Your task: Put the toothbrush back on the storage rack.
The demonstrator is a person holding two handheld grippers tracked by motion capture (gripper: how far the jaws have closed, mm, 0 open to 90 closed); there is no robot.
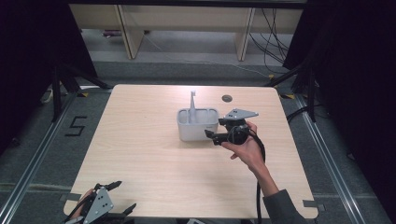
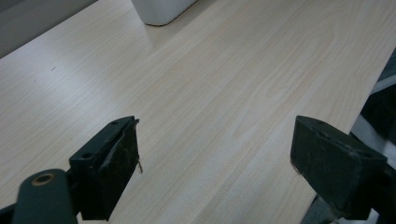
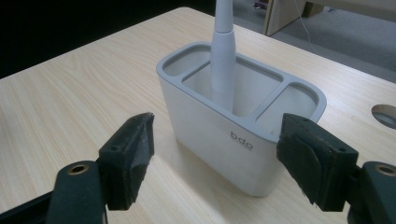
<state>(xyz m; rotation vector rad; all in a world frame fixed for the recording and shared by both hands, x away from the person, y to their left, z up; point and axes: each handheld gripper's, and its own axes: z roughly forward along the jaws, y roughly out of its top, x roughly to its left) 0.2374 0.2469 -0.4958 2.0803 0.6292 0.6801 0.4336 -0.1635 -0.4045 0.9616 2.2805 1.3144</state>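
A pale grey holder (image 1: 198, 125) with three compartments stands on the wooden table (image 1: 140, 140), right of centre. A white tapered handle (image 1: 192, 103) stands upright in its middle compartment (image 3: 243, 93). My right gripper (image 1: 217, 129) is open just to the right of the holder, jaws pointing at it. In the right gripper view, the holder (image 3: 210, 126) sits just ahead of the open right gripper (image 3: 219, 149), its handle (image 3: 223, 51) rising out of frame. My left gripper (image 1: 123, 196) rests open at the table's near left corner, empty (image 2: 217, 149).
A round cable hole (image 1: 227, 98) lies in the table behind the holder, also visible as the hole (image 3: 385, 114) at far right. The holder's corner (image 2: 161, 9) shows far ahead of the left gripper. Desk legs and cables stand beyond the table's far edge.
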